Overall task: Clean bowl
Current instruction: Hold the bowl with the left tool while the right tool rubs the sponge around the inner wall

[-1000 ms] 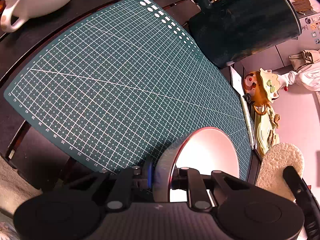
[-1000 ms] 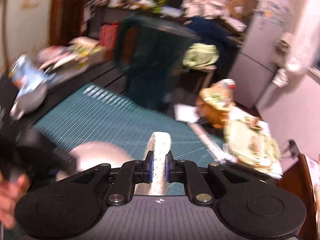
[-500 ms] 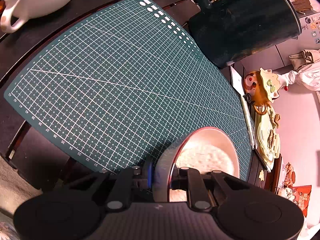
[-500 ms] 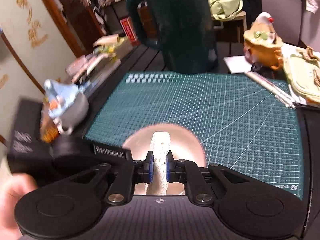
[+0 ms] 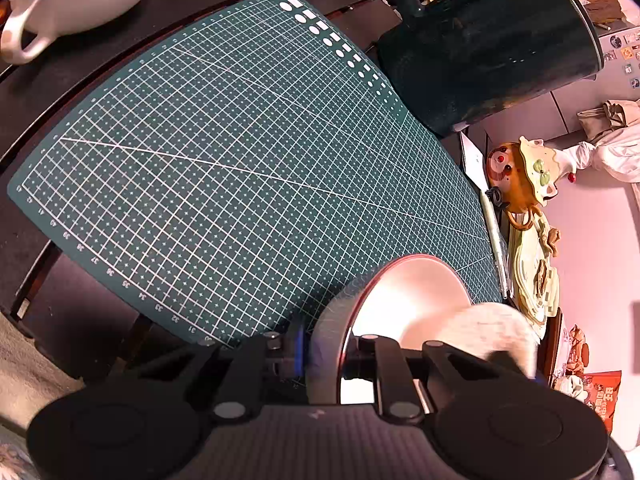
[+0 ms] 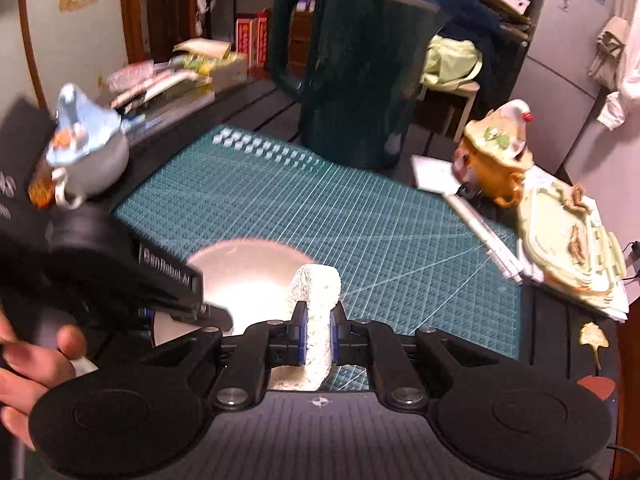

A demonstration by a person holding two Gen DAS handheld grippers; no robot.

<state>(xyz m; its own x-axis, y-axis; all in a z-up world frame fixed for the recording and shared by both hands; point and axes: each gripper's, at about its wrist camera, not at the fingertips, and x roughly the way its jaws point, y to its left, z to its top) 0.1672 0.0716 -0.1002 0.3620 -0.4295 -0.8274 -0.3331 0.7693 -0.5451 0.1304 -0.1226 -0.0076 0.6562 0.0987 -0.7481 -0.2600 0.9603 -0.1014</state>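
Now left claw (image 5: 324, 354) pinching bowl (image 5: 408, 300) rim; right claw (image 6: 318, 334) pinching sponge (image 6: 316, 320); lettering blurred, unreadable.

Both tools are black plastic. The right gripper (image 6: 318, 338) has two big round discs at the back, silver screws on its arms and blue pads on its fingers (image 6: 299, 334). The left gripper (image 5: 323, 354) looks the same, and its side carries white letters
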